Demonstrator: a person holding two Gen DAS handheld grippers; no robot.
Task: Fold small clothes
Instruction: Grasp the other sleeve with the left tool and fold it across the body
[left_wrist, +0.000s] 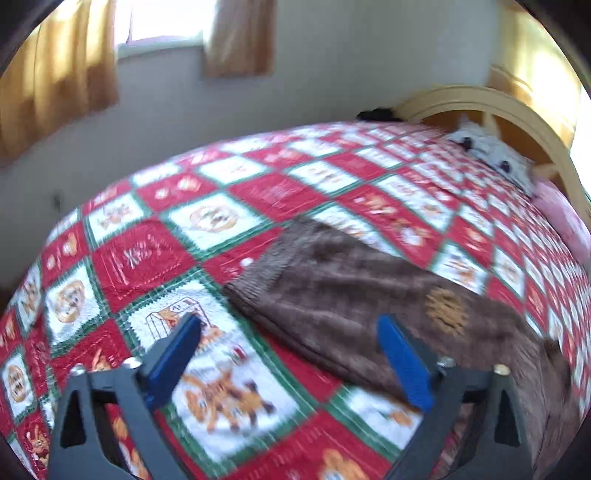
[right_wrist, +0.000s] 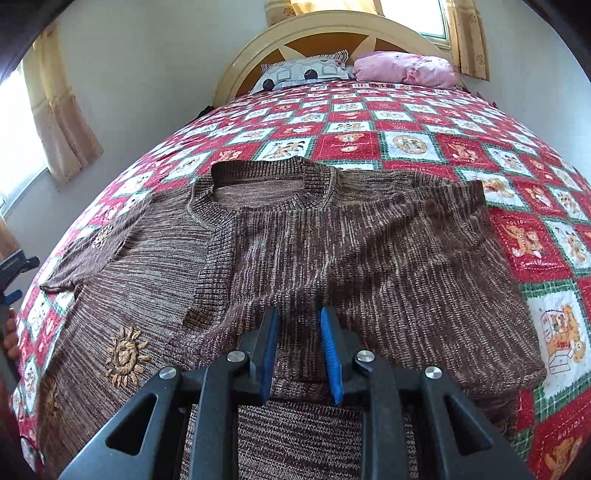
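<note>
brown marled knit sweater (right_wrist: 280, 236) flat on red-white patchwork quilt (right_wrist: 406, 144), right sleeve folded across chest. left gripper (left_wrist: 288, 354) wide, empty: pinch left sleeve cuff, fold inward. right gripper (right_wrist: 295, 350) narrow gap, nothing pinched; hover above hem.

The sweater (right_wrist: 332, 240) under my tongs is a coarse ribbed knit, matt brown flecked with tan, with raised rope-like sun motifs (right_wrist: 125, 356) stitched in thicker yarn. It lies on a quilted cotton bedspread (right_wrist: 406, 144), printed and puckered along its stitch lines. My right gripper (right_wrist: 300, 354) has matt black plastic arms, ridged blue pads (right_wrist: 328, 350) (rubbery, by the look) and bright metal screw heads; my left gripper (left_wrist: 291, 354) is made the same. The headboard (right_wrist: 332, 26) looks like smooth painted wood with a slight sheen. The curtains (right_wrist: 62, 122) are thin, matt woven cloth.
</note>
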